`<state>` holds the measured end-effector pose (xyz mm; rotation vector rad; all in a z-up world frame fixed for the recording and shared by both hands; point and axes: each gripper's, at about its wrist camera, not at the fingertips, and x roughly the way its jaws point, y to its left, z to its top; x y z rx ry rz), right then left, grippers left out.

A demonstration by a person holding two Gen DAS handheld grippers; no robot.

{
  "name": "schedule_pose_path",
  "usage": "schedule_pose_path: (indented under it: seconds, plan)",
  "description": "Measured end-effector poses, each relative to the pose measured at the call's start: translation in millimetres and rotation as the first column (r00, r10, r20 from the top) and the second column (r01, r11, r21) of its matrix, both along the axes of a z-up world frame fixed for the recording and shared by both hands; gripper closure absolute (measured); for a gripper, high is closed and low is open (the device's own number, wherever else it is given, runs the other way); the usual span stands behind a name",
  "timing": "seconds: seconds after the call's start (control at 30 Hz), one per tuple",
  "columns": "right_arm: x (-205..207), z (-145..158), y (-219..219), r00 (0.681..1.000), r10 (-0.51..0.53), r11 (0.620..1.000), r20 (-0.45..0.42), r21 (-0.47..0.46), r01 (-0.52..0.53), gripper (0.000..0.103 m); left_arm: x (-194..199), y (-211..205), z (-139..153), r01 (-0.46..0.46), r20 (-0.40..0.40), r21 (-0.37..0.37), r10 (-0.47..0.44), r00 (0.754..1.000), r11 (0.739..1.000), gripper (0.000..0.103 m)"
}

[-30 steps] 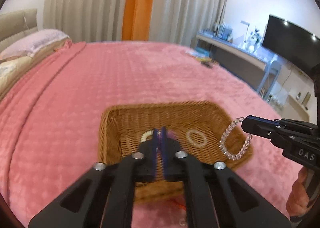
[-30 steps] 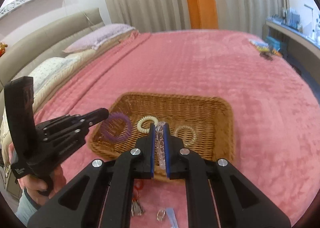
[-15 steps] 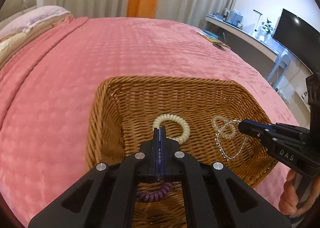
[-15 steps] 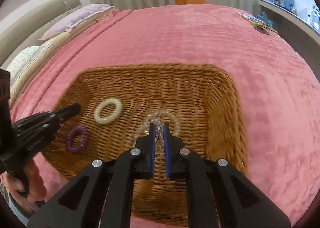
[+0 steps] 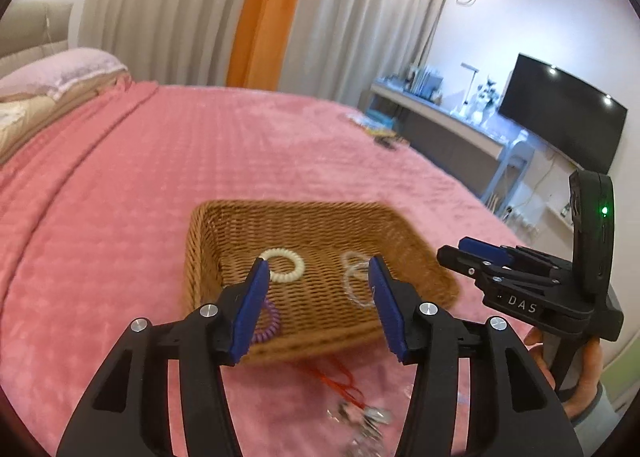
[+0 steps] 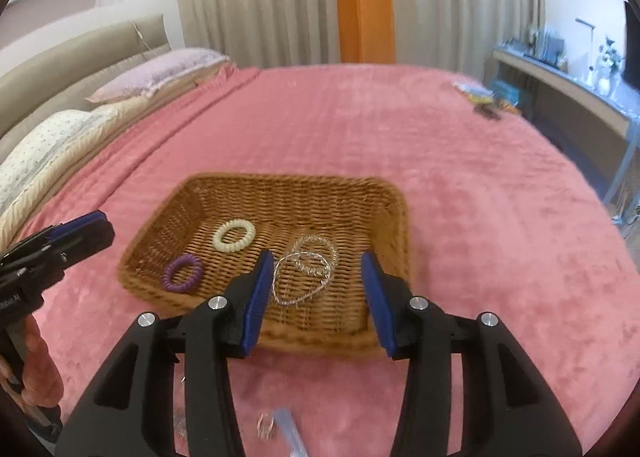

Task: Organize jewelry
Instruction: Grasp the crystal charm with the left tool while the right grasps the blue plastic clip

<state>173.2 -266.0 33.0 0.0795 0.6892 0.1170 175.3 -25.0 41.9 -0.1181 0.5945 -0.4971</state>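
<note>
A wicker basket (image 6: 384, 193) (image 5: 208, 217) sits on the pink bedspread. In it lie a cream coil band (image 6: 234, 235) (image 5: 286, 265), a purple coil band (image 6: 183, 273) (image 5: 267, 327), and clear bead bracelets (image 6: 308, 269) (image 5: 354, 283). My left gripper (image 5: 318, 269) is open and empty above the basket's near edge; it also shows in the right wrist view (image 6: 86, 233). My right gripper (image 6: 318, 263) is open and empty above the basket's near side; it shows in the left wrist view (image 5: 468, 253).
Loose pieces lie on the bedspread in front of the basket: a red cord with metal charms (image 5: 348, 397) and small clear items (image 6: 276, 425). Pillows (image 6: 60, 137) are at the far left. A desk and TV (image 5: 560, 113) stand right.
Both grippers opened and drew back up from the basket. The purple band and the clear bracelet, held before, now lie in the basket.
</note>
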Motion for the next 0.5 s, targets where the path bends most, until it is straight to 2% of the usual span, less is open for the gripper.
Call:
schedule_pose_path:
  seconds: [0.13,0.23,0.4,0.5]
  plan:
    - [-32.9,9.7,-2.5,1.000,-0.001,1.000,0.026,-0.014,0.001,0.061,-37.9,7.3,12.3,-0.004,0.035,-0.022,0.005,0.999,1.000,0.053]
    - [-54.7,0.8,-3.3,1.000,0.005,1.000,0.023,-0.011,-0.005,0.061,-56.5,11.2,8.1,-0.011,0.025,-0.037,0.012,1.000,0.999,0.053]
    - [-74.8,-38.9,-2.9,1.000,0.009,1.000,-0.023,0.006,-0.009,0.061,-71.3,17.9,-27.4,-0.045,-0.084,-0.036,0.042,0.996,0.998,0.051]
    - [-74.9,-67.1,0.8,0.996,0.021,1.000,-0.084,-0.006,-0.022,0.061,-76.3,18.3,-56.3,-0.053,-0.167,-0.028,0.048,0.985,0.998,0.051]
